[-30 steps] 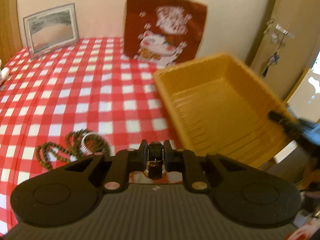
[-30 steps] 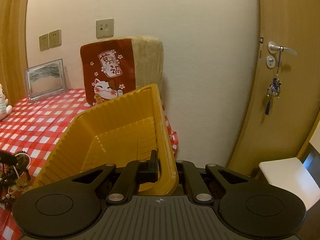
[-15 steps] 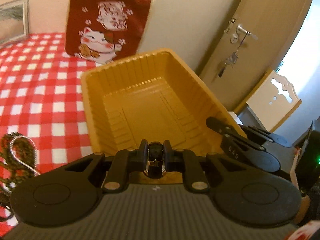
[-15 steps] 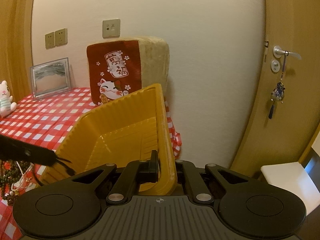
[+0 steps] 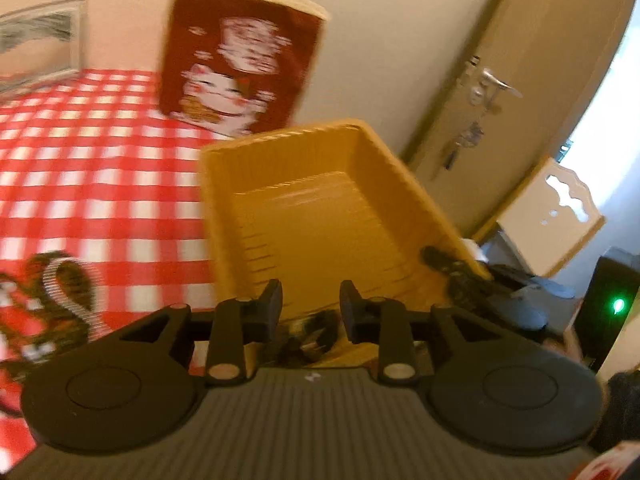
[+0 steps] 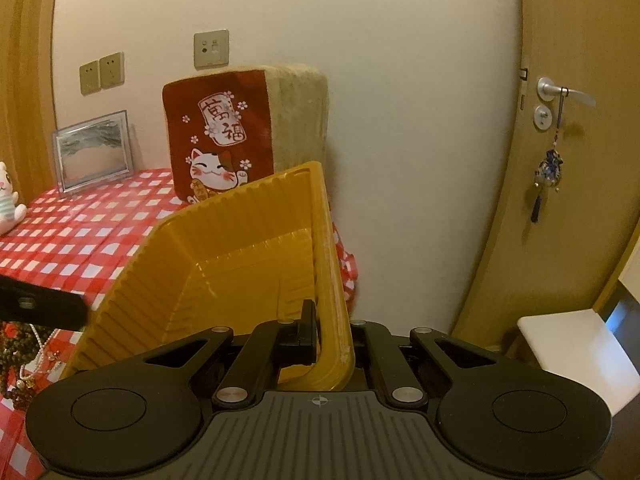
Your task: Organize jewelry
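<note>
— Where is the watch?
— The dark watch [image 5: 310, 334] lies blurred just below the left gripper [image 5: 311, 306], over the near end of the yellow tray [image 5: 316, 216]. The jaws have just been opening and no longer press it.
— And the right gripper [image 6: 326, 330]?
— Pinched tight on the tray's rim, holding it tilted above the checked tablecloth [image 6: 80, 236].

My left tool [image 5: 311, 305] has just spread its jaws, and the dark watch [image 5: 310, 334] dropped free over the yellow tray [image 5: 320, 208].
</note>
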